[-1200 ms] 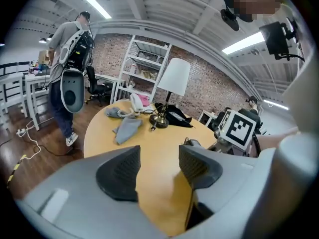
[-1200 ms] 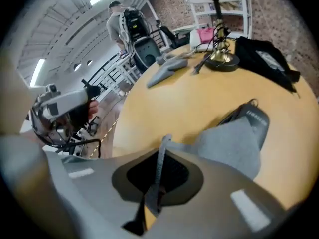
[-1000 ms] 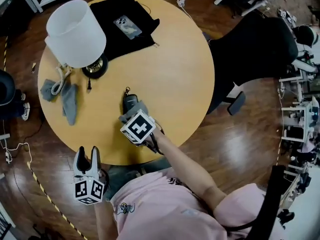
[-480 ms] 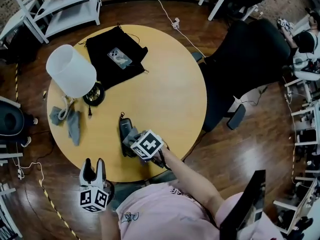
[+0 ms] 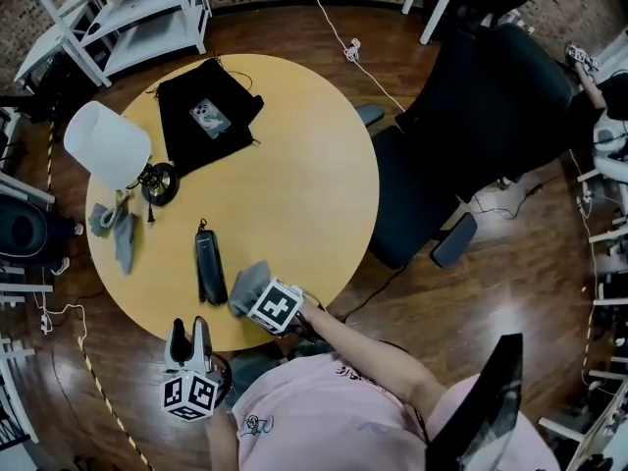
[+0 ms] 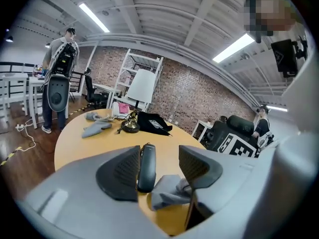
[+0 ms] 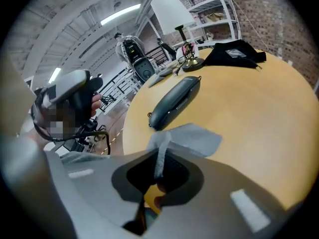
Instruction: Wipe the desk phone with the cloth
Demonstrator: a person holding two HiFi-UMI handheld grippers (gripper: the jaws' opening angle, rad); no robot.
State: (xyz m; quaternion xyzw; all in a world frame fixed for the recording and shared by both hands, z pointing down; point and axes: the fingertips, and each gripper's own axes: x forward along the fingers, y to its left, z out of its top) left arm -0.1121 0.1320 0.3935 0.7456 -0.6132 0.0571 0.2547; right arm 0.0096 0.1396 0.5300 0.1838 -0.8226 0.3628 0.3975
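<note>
Desk phone (image 5: 209,268) flat, lengthwise fwd/back

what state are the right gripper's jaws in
Shut on the cloth: the right gripper pinches a fold of it between closed jaws.

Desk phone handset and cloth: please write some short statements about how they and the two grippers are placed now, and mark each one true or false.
1. The right gripper is shut on the grey cloth. True.
2. The grey cloth covers the black handset. False: it lies beside the handset, on the side towards the right gripper, and the handset is uncovered.
3. The left gripper grips the handset. False: its jaws stand apart and hold nothing, and in the head view it is outside the edge of the table.
4. The lamp with a white shade stands on the table, beyond the handset. True.
</note>
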